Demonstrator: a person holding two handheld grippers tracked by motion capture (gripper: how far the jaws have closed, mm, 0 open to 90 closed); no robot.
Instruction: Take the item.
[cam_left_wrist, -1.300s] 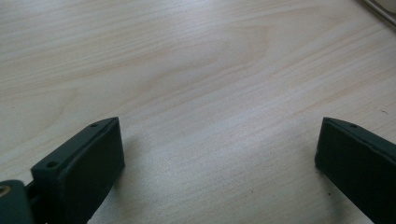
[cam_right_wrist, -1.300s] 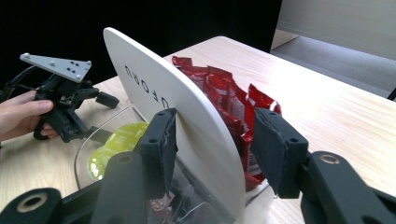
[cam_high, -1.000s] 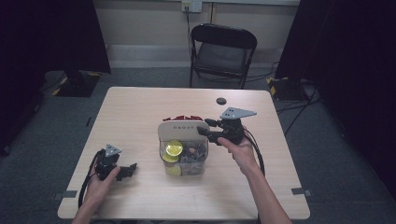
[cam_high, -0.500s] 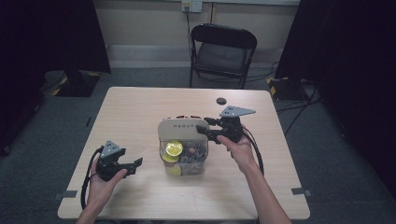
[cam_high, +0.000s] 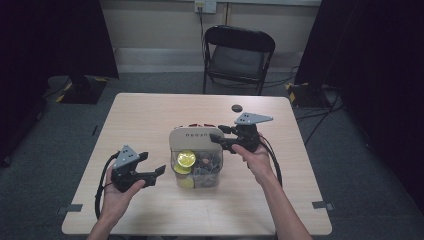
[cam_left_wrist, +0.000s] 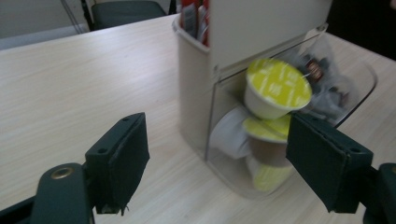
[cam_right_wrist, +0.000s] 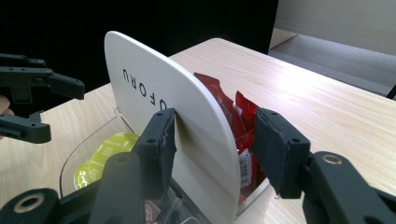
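Pods and packets sit in a clear organizer (cam_high: 196, 162) at the middle of the bench (cam_high: 150, 115). Its white divider panel (cam_high: 195, 137) stands upright across the middle, red packets (cam_right_wrist: 233, 121) behind it and yellow-lidded pods (cam_left_wrist: 278, 88) stacked in front, on the person's side.

The right tool (cam_high: 223, 138) reaches in from the organizer's right. Its jaws are open and straddle the panel's edge, one jaw against the front face, the other apart from it on the packet side. It looks ready to pinch the panel.

The left tool (cam_high: 156, 171) hovers just left of the organizer, jaws wide open and gripping nothing. Its jaws point rightward at the clear pod compartment, with the yellow-lidded pods lying straight ahead between them. The left tool is the nearer one to those pods.
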